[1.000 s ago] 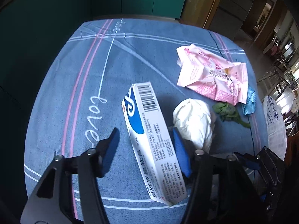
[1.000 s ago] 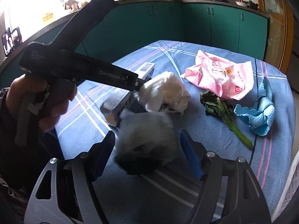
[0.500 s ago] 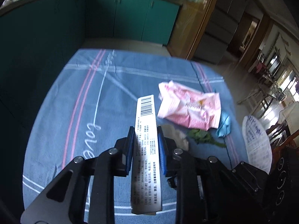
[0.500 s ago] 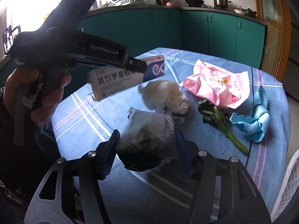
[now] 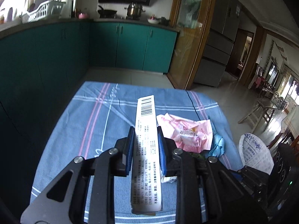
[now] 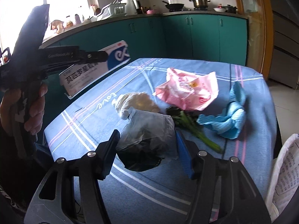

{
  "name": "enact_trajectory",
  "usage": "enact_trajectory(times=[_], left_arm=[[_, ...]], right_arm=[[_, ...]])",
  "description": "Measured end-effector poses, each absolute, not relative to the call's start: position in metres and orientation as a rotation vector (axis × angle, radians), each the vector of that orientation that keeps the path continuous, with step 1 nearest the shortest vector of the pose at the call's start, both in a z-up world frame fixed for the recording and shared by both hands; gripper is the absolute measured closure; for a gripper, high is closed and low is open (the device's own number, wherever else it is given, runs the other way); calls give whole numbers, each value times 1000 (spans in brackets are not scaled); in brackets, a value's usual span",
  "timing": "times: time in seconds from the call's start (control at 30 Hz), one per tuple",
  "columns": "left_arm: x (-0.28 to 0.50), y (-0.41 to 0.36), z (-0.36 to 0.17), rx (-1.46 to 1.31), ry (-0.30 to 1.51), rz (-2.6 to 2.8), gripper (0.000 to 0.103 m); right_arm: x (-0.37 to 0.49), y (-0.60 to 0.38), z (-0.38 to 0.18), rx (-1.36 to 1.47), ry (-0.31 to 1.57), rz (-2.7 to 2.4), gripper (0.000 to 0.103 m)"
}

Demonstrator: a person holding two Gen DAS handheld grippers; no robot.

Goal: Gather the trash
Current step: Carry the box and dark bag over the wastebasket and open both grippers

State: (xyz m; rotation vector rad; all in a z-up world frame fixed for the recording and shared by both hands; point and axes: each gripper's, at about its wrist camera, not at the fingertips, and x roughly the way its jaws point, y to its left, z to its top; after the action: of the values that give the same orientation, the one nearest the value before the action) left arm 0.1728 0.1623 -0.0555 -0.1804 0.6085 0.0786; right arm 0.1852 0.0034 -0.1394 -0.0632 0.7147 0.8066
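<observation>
My left gripper (image 5: pixel 145 130) is shut on a long white and blue medicine box (image 5: pixel 146 140) and holds it above the table; it also shows in the right wrist view (image 6: pixel 93 69). My right gripper (image 6: pixel 147 140) is shut on a crumpled clear bag with dark contents (image 6: pixel 147 136), just above the cloth. On the blue tablecloth (image 6: pixel 243 78) lie a pink wrapper (image 6: pixel 188 91), a cream tissue wad (image 6: pixel 136 102), a green vegetable stem (image 6: pixel 192 128) and a blue cloth (image 6: pixel 229 117).
A white printed bag (image 5: pixel 256 153) hangs open at the table's right edge, also in the right wrist view (image 6: pixel 284 179). Teal cabinets (image 5: pixel 130 46) stand behind the table. The person's hand (image 6: pixel 24 108) holds the left gripper at the left.
My left gripper closed on the box and lifted it off the table, rising well above the cloth. My right gripper closed on the clear bag and raised it slightly.
</observation>
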Motion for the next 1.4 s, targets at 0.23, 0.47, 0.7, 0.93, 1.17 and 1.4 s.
enact_trajectory(times=[0.23,0.47,0.7,0.93,1.17,1.4], left_arm=[[165,154,-48,-149,553,55,79],[160,145,-45,-150,544,1,79],[174,116,-51,-157,615,-25,79],[180,54,-58,-116,647,-111,79],[181,-12,-72,-27,671,-209,79],[182,-59,-84,54,687,-281,79]], right_arm=[[190,-26,-133,-10,686,743,44],[193,-52,-128,42,654,669,44],[188,-66,-124,21,630,592,44],[187,-133,-112,75,582,392,44],[184,-220,-116,91,554,49,44],[183,-257,-130,117,628,-66,44]])
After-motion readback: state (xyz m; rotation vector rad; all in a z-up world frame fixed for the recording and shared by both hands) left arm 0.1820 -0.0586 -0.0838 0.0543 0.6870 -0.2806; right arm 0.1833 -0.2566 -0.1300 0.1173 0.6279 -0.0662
